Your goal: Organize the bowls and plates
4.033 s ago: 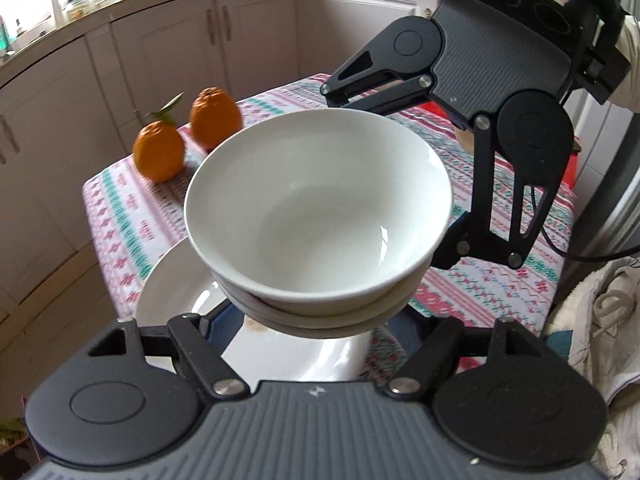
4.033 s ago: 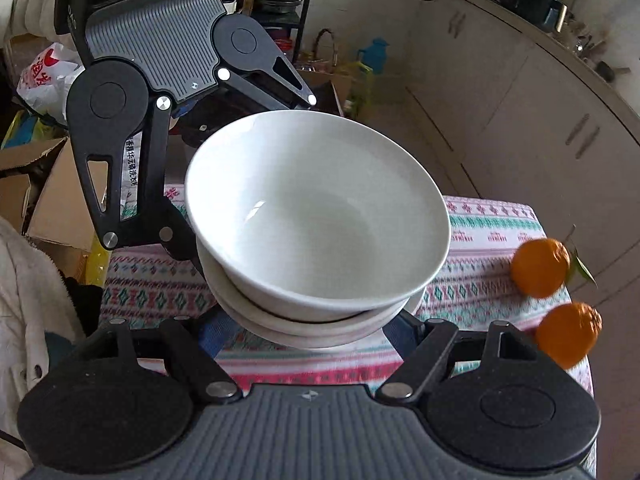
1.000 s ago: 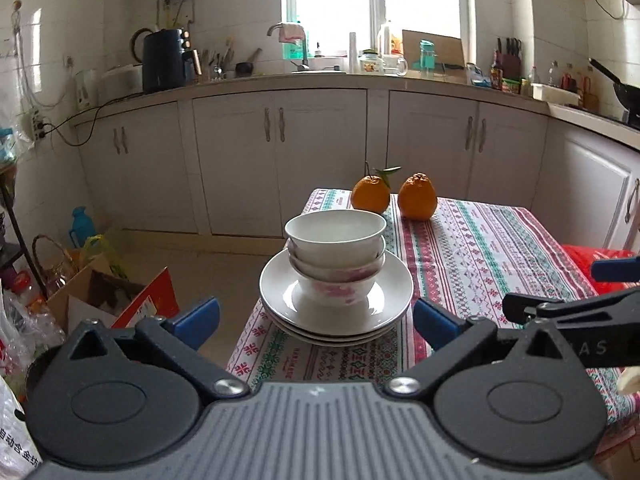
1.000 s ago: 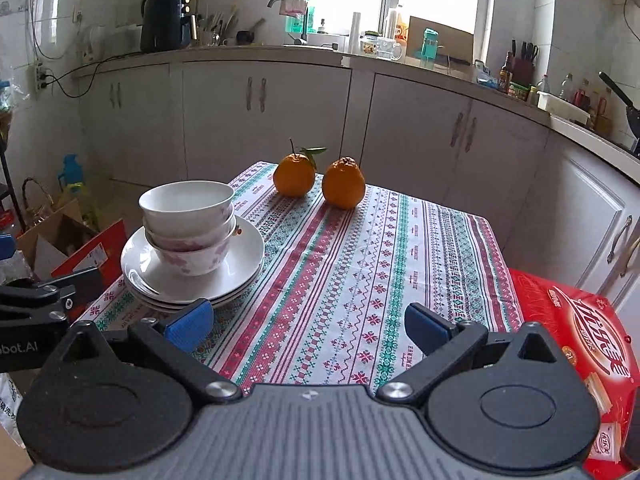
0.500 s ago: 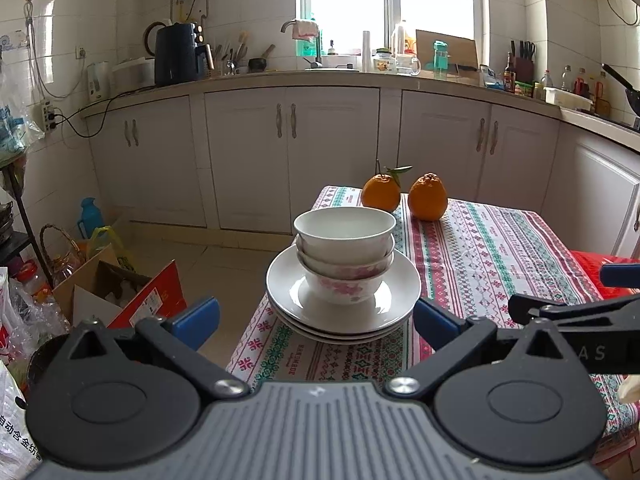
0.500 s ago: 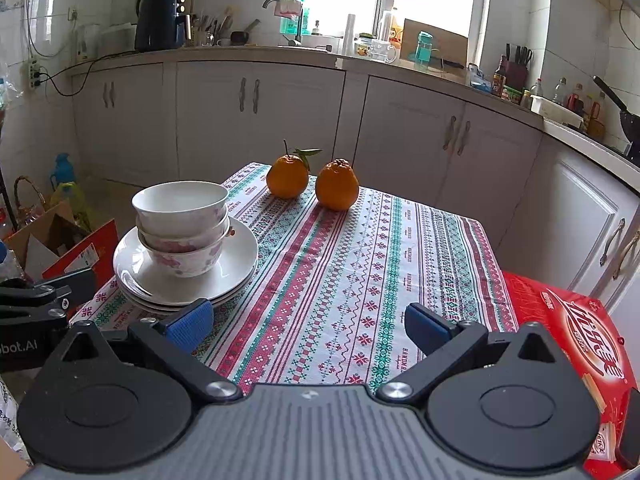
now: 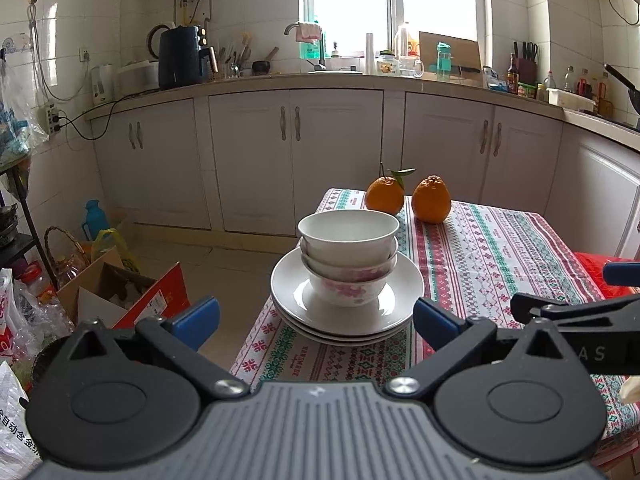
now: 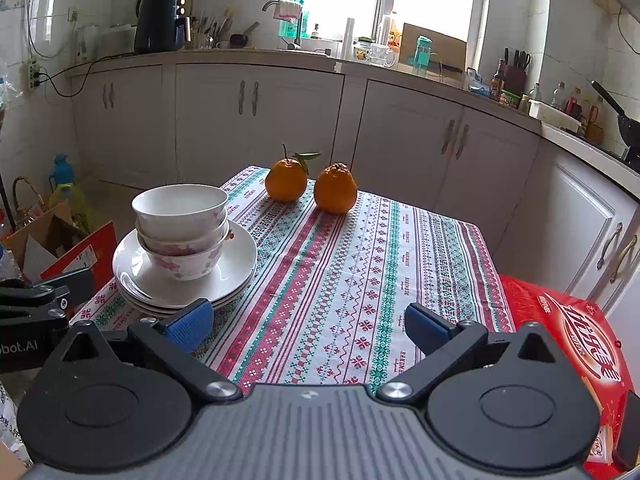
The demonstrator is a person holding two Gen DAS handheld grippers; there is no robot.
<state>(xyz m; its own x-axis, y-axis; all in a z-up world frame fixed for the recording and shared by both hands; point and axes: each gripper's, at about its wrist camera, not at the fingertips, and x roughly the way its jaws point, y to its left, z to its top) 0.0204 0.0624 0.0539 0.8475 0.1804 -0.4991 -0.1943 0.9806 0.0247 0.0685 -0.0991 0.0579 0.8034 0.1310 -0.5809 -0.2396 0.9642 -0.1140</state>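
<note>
My left gripper and right gripper hang spread, empty. The bowl stack on plates hugs the table's left edge; a nudge could tip it off.

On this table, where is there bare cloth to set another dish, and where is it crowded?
Bare tablecloth runs from the plate stack rightward to the table's right edge, nearer than the two oranges. It is crowded at the near left corner, where stacked bowls sit on the plates.
</note>
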